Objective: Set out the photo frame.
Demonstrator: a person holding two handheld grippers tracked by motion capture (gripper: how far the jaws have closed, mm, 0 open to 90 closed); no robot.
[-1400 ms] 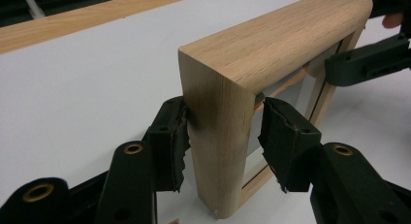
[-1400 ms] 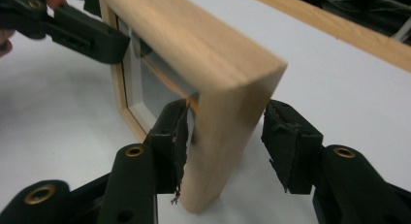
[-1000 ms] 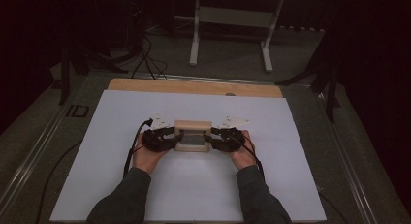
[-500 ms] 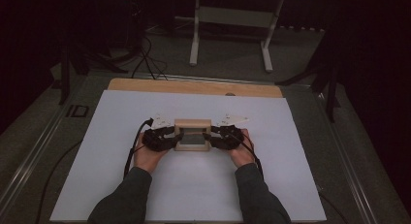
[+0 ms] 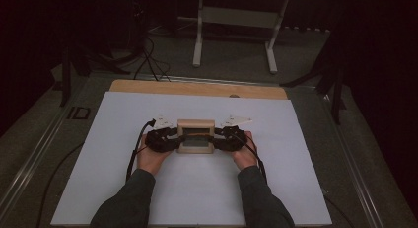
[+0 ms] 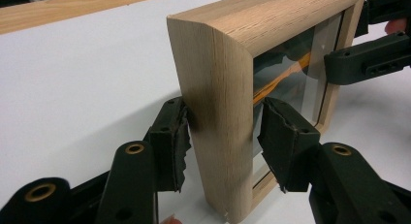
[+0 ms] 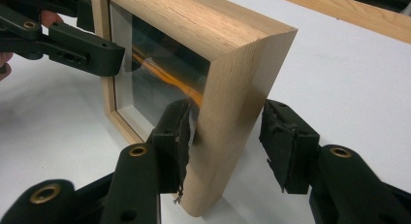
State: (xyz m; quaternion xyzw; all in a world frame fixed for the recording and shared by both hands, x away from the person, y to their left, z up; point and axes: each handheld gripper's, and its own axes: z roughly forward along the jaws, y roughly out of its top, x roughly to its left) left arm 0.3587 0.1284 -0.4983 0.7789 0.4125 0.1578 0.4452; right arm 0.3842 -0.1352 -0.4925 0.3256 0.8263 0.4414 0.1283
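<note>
- Light-oak, deep-sided square picture frame (image 5: 196, 136) with a glass front stands upright on its lower edge at the middle of the white-covered desk (image 5: 300, 178), between the two tongs.
- Left tongs (image 5: 170, 140), held in the person's left hand (image 5: 151, 156), reach in level from the frame's left side; forearm in a dark grey sleeve (image 5: 125, 201) comes up from the near edge.
- In the left gripper view the left tongs straddle the frame's rounded side post (image 6: 218, 112), both torn black foam pads (image 6: 177, 136) touching the wood, so they grip it.
- Right tongs (image 5: 223, 140), in the right hand (image 5: 243, 155), mirror that pose on the opposite side.
- In the right gripper view the right tongs (image 7: 228, 141) have just been opening: one pad lies against the frame's glass-side face, the other stands clear of the back, the wooden post (image 7: 232, 103) between them unclamped.
- Wood shows fine straight grain with darkened smudges where pads meet it; the glass (image 6: 286, 73) reflects an orange streak.
- What sits behind the glass cannot be made out.
- A bare wooden strip (image 5: 197, 88) edges the desk's far side; the surroundings are dim.
</note>
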